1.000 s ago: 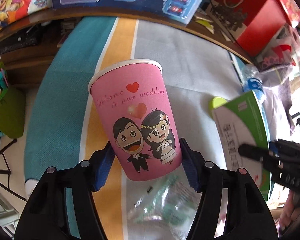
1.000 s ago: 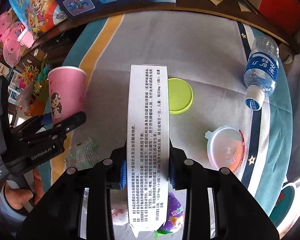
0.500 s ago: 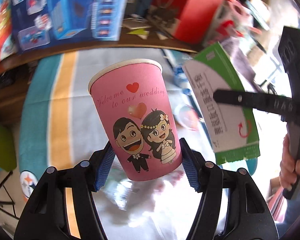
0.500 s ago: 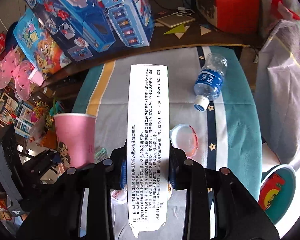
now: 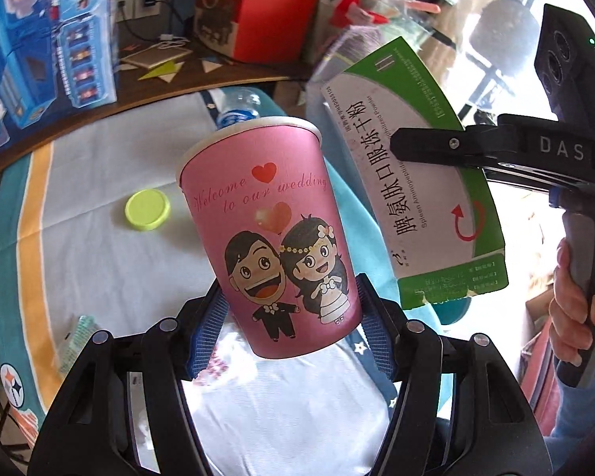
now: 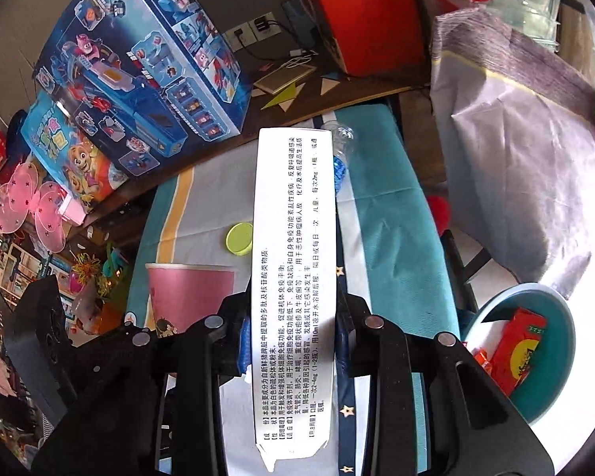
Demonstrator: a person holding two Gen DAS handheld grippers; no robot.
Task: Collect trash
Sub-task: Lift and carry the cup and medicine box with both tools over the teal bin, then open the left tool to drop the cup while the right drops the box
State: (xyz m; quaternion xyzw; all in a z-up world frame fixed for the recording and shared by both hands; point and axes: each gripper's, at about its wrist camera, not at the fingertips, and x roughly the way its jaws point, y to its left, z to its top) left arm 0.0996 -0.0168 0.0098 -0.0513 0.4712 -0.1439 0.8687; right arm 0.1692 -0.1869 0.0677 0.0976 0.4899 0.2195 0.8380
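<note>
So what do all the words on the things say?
"Welcome to our wedding": pink paper cup, in the left gripper.
"脾氨肽口服冻干粉", "Spleen Aminopeptide...": green-and-white medicine box, in the right gripper.
"DAS": right gripper's body.
Box's small print: too tiny.
Toy boxes: too blurred.

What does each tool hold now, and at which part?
The left tool grips the pink cup near its base. The right tool grips the box by its two sides, low down.
</note>
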